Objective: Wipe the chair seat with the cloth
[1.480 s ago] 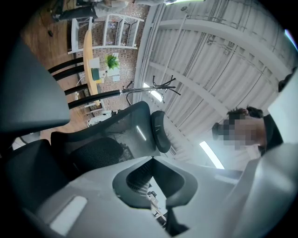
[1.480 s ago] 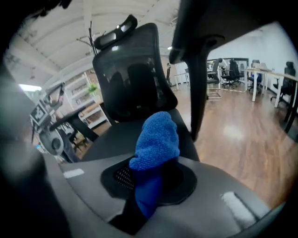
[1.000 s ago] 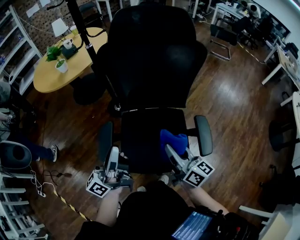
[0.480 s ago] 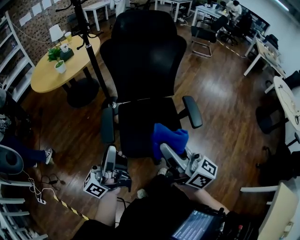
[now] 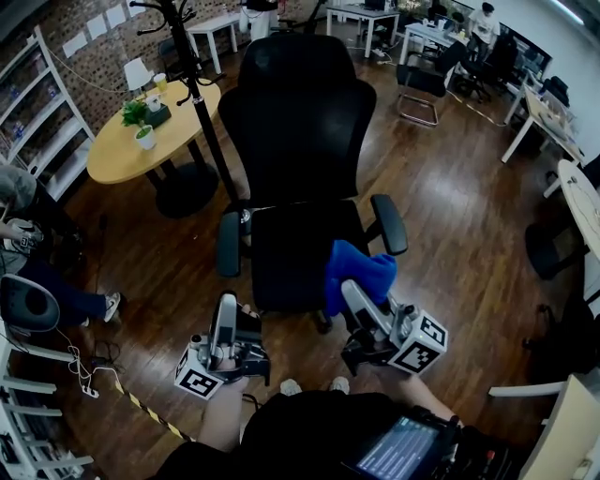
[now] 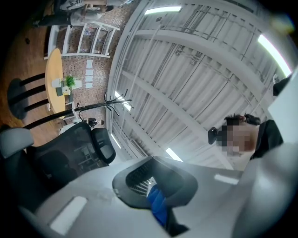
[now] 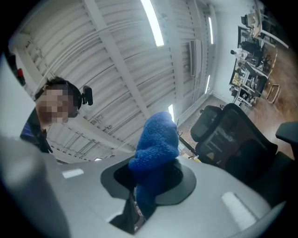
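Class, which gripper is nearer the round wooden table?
Left. The left gripper is over the floor beside the chair seat, on the side of the round table; the right gripper, holding the blue cloth, is across the seat, farther away.

Open-plan office: black swivel chair, white desks, round wooden table, coat stand, shelving, plank floor.
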Available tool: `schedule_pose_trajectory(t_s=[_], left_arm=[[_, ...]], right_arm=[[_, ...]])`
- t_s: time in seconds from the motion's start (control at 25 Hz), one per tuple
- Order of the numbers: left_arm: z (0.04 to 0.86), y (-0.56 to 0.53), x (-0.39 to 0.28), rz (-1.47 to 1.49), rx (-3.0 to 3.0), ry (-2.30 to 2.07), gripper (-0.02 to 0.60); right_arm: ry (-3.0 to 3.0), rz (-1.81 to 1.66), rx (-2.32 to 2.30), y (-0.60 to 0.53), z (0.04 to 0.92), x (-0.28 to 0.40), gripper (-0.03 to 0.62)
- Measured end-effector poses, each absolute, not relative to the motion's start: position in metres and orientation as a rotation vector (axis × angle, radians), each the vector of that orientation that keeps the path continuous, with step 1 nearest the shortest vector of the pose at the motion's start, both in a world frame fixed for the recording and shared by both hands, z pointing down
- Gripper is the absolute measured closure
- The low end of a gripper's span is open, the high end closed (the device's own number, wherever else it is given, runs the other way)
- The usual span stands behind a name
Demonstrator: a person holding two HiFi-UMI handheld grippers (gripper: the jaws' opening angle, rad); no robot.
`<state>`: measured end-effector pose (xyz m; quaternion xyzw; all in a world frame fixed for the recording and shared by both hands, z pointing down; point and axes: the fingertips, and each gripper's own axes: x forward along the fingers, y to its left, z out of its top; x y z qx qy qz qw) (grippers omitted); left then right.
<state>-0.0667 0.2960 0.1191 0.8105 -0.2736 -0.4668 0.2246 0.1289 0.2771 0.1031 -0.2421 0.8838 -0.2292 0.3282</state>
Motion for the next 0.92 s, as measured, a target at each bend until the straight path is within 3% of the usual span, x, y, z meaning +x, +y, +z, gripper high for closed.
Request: schedule_pose_trajectory(t_s=[0.28, 0.92], left_arm=[[0.115, 0.307, -0.032, -1.260, 2.260, -0.709, 0.589], [0.109, 0.317, -0.036, -1.249, 2.271, -0.700, 0.589]], right_arm=[[2.317, -0.575, -0.639, 0.286, 0.101, 0.144, 0.514], [2.316, -0.577, -0.655, 0.296, 0.105, 0.142, 0.514]])
